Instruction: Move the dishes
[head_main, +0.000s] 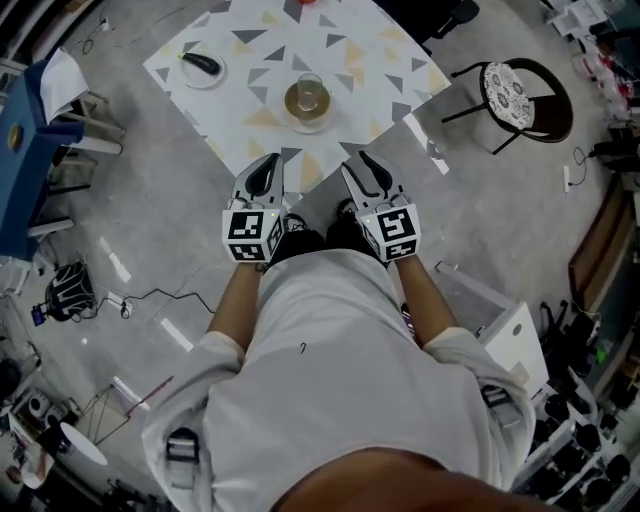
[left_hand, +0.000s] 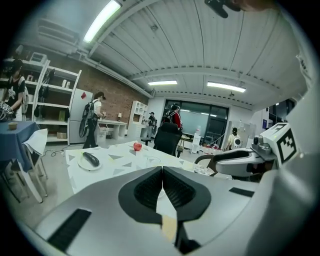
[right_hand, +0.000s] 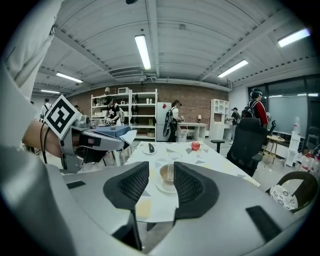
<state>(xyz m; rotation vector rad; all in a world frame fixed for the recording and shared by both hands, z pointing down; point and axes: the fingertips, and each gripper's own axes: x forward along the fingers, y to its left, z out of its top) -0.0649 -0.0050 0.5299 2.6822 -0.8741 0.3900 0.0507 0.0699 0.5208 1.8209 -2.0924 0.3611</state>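
I hold the left gripper (head_main: 270, 163) closed and the right gripper (head_main: 355, 162) part-open (both empty), lined up on the round brown bowl (head_main: 307, 100), upper centre, for grasping.

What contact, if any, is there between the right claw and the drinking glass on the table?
Apart. The head view shows a stretch of bare tablecloth between the right claw and the glass. Its jaws are open, empty.

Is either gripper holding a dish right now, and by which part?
Nothing is held. The left gripper has its jaws together on nothing; the right gripper has its jaws apart and empty. The bowl sits untouched on the table ahead.
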